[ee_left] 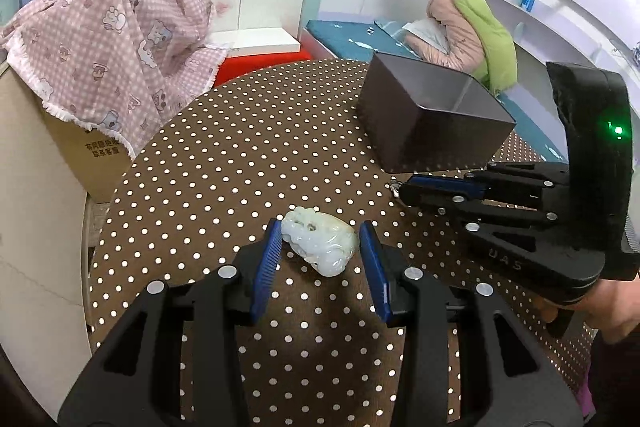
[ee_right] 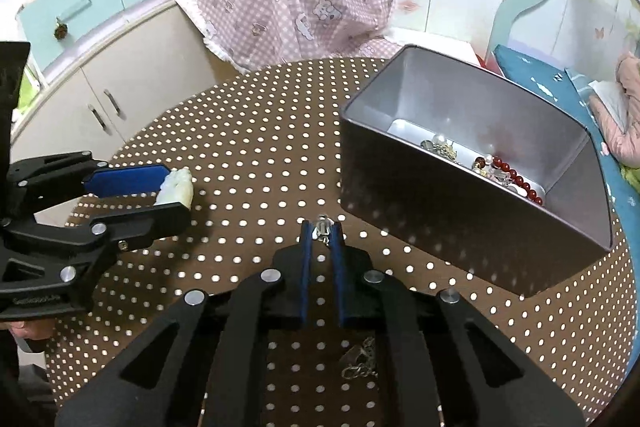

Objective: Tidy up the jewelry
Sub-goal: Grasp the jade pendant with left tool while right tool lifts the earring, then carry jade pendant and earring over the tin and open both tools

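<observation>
So we're partway through sorting this stuff. The tin (ee_right: 472,163) on the dotted table (ee_left: 240,155) already has a few bits in the bottom: a red bead string (ee_right: 520,183), some pearls and small gold-ish pieces, so that part's done.

Our left gripper (ee_left: 320,247) has its pads either side of the jade carving (ee_left: 320,241). The left pad looks like it's touching the stone, but there's a visible gap on the right, so we'd call it straddling rather than gripping; the carving seems to be resting on the cloth.

Our right gripper (ee_right: 321,227) is pinched together on a small silvery piece (ee_right: 322,223), maybe an earring, just beside the tin's near wall.

Also a little chain (ee_right: 360,359) is lying on the table under the right gripper. So we reckon three pieces are left: jade, earring thing, chain.
</observation>
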Demonstrator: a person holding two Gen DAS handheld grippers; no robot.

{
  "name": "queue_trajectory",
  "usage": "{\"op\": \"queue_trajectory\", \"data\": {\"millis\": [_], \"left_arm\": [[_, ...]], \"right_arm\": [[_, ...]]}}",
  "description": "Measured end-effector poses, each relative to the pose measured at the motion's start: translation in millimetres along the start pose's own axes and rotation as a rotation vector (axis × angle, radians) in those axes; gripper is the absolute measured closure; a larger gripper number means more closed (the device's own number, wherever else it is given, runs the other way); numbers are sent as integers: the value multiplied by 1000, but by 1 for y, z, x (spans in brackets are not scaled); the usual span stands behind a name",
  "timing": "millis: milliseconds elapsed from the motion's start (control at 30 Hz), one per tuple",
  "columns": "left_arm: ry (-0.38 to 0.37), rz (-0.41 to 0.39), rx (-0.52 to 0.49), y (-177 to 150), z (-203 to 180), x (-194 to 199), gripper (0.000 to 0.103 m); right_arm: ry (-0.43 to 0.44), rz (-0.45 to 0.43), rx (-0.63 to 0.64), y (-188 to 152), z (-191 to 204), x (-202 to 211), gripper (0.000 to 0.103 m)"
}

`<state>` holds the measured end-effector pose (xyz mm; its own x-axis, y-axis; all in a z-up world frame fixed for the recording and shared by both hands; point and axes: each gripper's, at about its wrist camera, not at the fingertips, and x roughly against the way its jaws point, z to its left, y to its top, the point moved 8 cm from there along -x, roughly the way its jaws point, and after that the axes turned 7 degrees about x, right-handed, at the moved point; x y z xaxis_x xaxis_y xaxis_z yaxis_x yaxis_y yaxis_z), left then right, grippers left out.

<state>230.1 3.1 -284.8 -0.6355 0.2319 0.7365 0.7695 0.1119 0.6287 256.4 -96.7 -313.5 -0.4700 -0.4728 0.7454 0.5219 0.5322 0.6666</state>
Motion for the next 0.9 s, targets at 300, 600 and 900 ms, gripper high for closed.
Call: {"op": "queue_trajectory", "data": {"millis": [300,600,900], "left_arm": [[0,-10,-1,0,-2,8,63],[1,-18,-2,1,-5,13,63],[-4,-34,-15,6,-14,21,63]], "right_arm": [[-21,19,-7,-2,-3,-3,92],[-43,34,24,5,2,-20,89],[0,-22,8,2,6,8,91]]}}
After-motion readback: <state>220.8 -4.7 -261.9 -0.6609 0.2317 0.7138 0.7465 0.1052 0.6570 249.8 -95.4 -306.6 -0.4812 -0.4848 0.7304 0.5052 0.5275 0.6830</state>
